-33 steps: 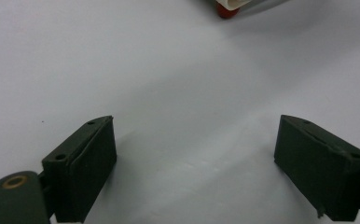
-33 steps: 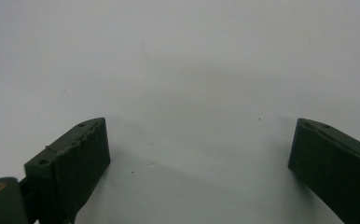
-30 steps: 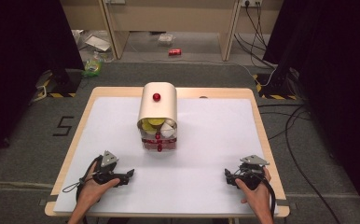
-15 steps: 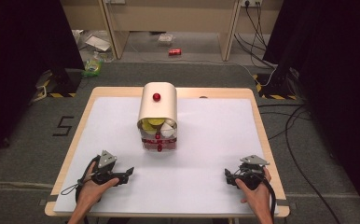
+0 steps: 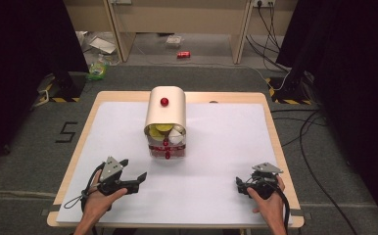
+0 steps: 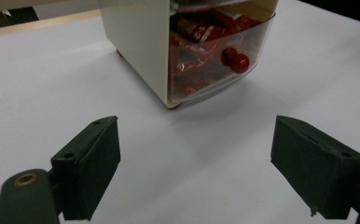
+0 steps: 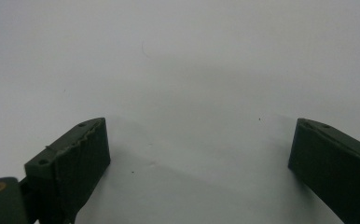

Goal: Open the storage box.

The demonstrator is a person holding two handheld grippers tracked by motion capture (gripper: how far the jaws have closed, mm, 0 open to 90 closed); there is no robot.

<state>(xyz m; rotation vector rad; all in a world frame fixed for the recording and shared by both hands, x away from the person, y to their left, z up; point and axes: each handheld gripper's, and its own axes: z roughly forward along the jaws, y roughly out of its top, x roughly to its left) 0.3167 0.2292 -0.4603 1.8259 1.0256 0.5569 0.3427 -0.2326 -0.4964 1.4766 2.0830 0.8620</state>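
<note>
Resting low on the white table [image 5: 226,147], left gripper [image 5: 139,177] with jaws spread wide, nothing between them, aimed toward the small drawer cabinet [image 5: 166,117] standing mid-table, well apart from both hands. Seen close in left gripper view: clear bottom drawer [image 6: 225,60] stuffed with red packets [image 6: 197,32], red knob [image 6: 238,63] on its front. Upper drawer [image 5: 165,132] holding yellow and white items, contents hard to tell. Right gripper [image 5: 240,185] near the right table edge, jaws spread too, bare table ahead, idle.

Risks, judged from here: light cabinet likely to slide or tip forward if knob pulled with no bracing from the right gripper. Small round knob easy to miss or slip off; closing off-centre could push the drawer in or skid the whole box. Approaching on a slant, as aimed now, could clip the cabinet corner [image 6: 169,100] first. Pulling too hard could yank the drawer fully out and spill packets. Cable [image 5: 77,199] trailing at the left hand could snag.
</note>
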